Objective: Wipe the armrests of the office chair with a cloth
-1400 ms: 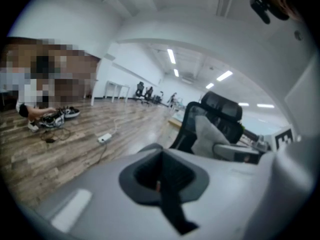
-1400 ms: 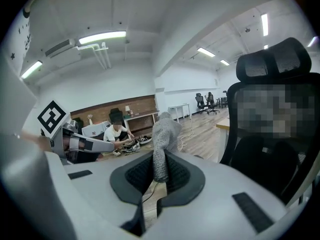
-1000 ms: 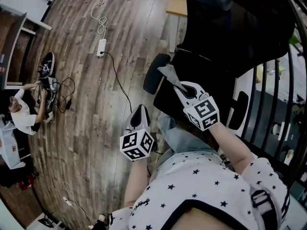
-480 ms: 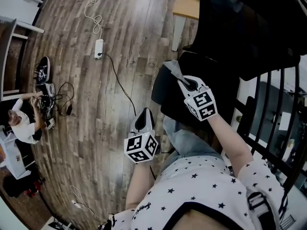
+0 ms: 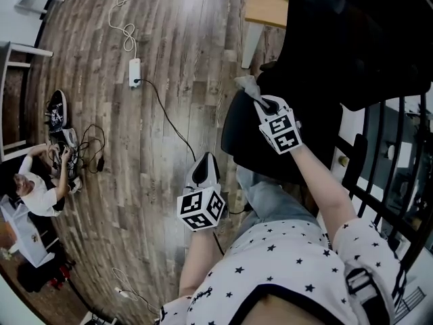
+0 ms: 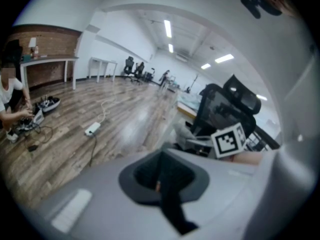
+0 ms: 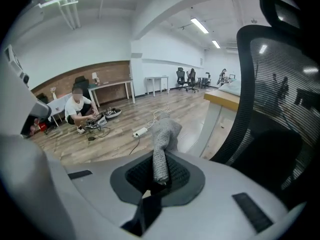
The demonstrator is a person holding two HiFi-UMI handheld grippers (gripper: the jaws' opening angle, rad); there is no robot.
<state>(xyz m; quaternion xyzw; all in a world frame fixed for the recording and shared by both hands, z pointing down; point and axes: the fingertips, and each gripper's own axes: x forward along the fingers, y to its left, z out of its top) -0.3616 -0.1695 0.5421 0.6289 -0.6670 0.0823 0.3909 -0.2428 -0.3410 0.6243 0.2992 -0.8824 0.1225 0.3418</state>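
R tongs [image 5: 261, 102] clamped on grey knitted cloth [image 5: 246, 84], free end fwd for wiping black office-chair armrest [image 5: 233, 134]; L tongs [image 5: 203, 168] closed, empty, parked clear over wood-plank floor [image 5: 169, 59].

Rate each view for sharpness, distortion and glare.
Head view: fairly sharp, with strong fisheye bending of the brown wooden floor planks. Left gripper view: soft all over, dark rounded corners, the ceiling strip lights blown out. Right gripper view: sharpest, the grey knitted cloth crisp in the right gripper, edges vignetted.
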